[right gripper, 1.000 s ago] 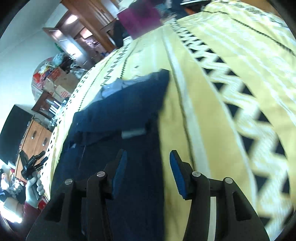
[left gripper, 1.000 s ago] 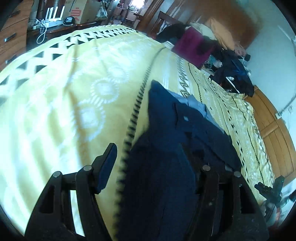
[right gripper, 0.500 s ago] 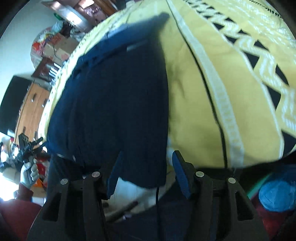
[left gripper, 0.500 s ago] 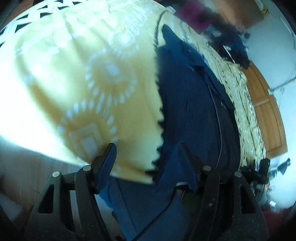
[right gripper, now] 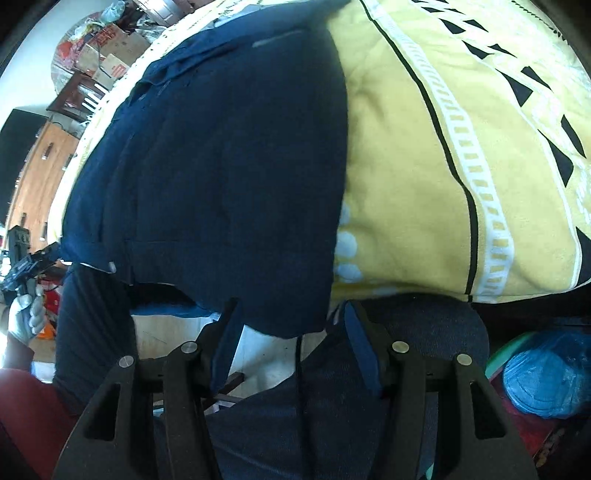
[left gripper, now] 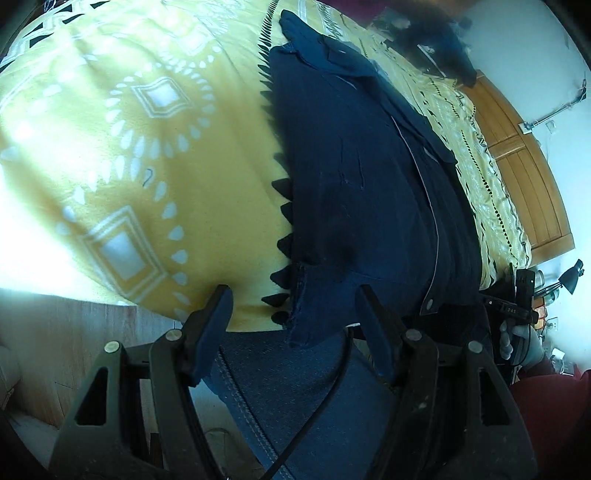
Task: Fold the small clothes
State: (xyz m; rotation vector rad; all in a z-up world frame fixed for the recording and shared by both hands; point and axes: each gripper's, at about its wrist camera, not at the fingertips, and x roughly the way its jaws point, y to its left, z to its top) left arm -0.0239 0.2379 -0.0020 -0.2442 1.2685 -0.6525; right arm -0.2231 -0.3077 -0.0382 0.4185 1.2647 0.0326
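Note:
A dark navy garment (left gripper: 351, 166) lies spread lengthwise on the yellow patterned bedspread (left gripper: 147, 147), its hem hanging over the near edge of the bed. My left gripper (left gripper: 293, 295) is open and points down at the hem's left corner, which hangs loose between the fingers. In the right wrist view the same garment (right gripper: 229, 166) covers the left part of the bedspread (right gripper: 424, 166). My right gripper (right gripper: 290, 310) is open around the hem's right corner, and I see no pad pressing on the cloth. Each gripper also shows at the side of the other's view, in a gloved hand (right gripper: 26, 317).
The person's jeans (left gripper: 295, 387) and a black cable fill the space below both grippers. Wooden floor (left gripper: 74, 325) shows beside the bed. A wooden headboard (left gripper: 524, 166) and dark clothes (left gripper: 436, 33) lie beyond. A blue bag (right gripper: 543, 380) sits on the floor at the right.
Both grippers drew back from over the garment to the bed's near edge and tipped downward. The hem corners now hang between their fingers. The right jaws stand slightly wider.

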